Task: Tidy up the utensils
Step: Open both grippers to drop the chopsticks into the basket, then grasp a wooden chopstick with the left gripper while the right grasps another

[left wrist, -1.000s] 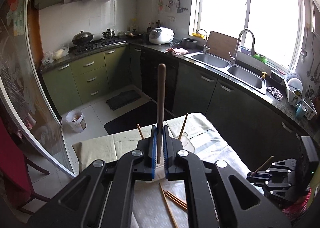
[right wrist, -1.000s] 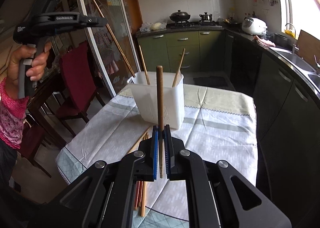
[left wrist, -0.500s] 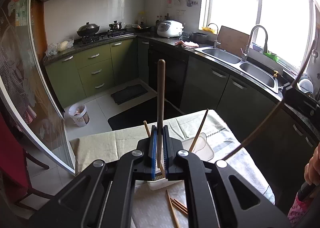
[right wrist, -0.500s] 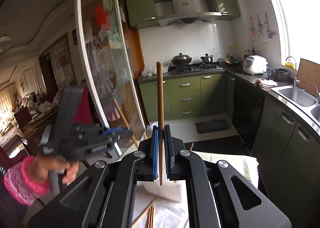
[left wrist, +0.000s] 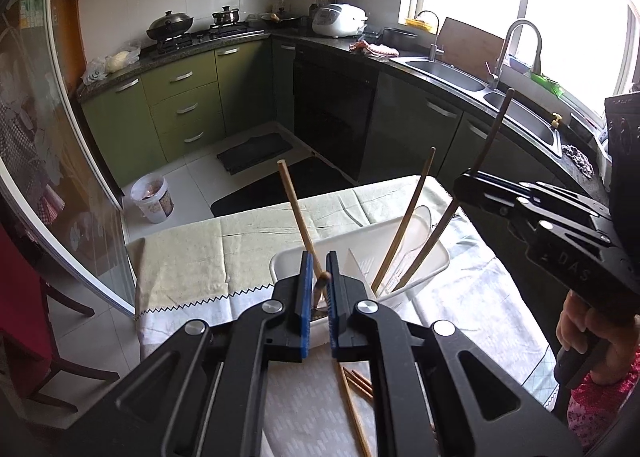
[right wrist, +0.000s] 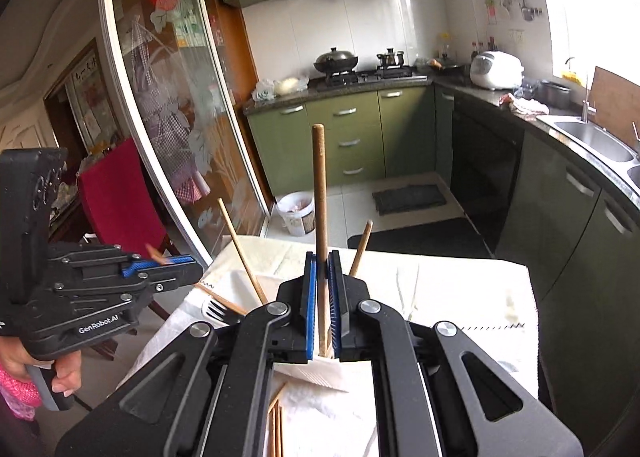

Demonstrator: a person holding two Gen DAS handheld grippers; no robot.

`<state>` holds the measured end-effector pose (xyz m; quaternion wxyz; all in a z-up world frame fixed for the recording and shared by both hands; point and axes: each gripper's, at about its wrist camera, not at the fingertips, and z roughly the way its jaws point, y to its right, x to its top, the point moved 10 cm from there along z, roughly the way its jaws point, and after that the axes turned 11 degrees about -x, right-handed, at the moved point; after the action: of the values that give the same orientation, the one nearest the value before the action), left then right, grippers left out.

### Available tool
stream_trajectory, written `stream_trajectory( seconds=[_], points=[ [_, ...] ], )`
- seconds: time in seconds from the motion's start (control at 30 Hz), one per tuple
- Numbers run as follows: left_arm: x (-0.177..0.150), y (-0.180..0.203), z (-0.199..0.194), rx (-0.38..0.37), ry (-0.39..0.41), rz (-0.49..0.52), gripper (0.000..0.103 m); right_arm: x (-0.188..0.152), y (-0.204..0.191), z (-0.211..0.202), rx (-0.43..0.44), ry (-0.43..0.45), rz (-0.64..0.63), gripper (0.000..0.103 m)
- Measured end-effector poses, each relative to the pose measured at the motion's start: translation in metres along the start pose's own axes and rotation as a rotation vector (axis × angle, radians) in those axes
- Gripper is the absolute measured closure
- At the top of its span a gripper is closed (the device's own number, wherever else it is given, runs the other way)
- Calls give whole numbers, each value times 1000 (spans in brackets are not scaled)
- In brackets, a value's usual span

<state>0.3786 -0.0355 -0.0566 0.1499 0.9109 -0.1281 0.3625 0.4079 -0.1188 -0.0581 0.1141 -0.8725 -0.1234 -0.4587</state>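
A white plastic utensil holder [left wrist: 434,257] stands on the cloth-covered table with chopsticks leaning in it. My left gripper [left wrist: 319,289] hovers just over its near rim, jaws slightly apart; the chopstick [left wrist: 320,285] it carried now hangs loose between them, dropping into the holder. My right gripper [right wrist: 323,297] is shut on a dark brown chopstick [right wrist: 319,193], held upright over the holder [right wrist: 232,285]. In the left wrist view that chopstick [left wrist: 480,165] slants into the holder. Loose chopsticks [left wrist: 352,397] lie on the cloth in front.
The table's tablecloth [left wrist: 192,257] ends at the far and left edges. A red chair [right wrist: 116,201] and a glass sliding door [right wrist: 168,105] stand to the left. Kitchen counters and a sink [left wrist: 448,71] run behind; a bin [left wrist: 152,197] stands on the floor.
My left gripper has tipped down over the holder and opened, so its chopstick has slid down. My right gripper has come down over the holder with its chopstick still gripped.
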Motion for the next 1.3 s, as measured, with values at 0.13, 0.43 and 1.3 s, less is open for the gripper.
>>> stream_trajectory(
  seconds=[0.13, 0.43, 1.3],
  points=[
    [-5, 3, -2, -1, -8, 3, 92, -11, 1, 4, 5, -16, -6, 96],
    [-12, 25, -38, -27, 24, 16, 79, -32, 15, -49, 42, 32, -2, 95],
    [-207, 24, 108, 14, -502, -137, 77, -233, 105, -76, -6, -242, 95, 90]
  ],
)
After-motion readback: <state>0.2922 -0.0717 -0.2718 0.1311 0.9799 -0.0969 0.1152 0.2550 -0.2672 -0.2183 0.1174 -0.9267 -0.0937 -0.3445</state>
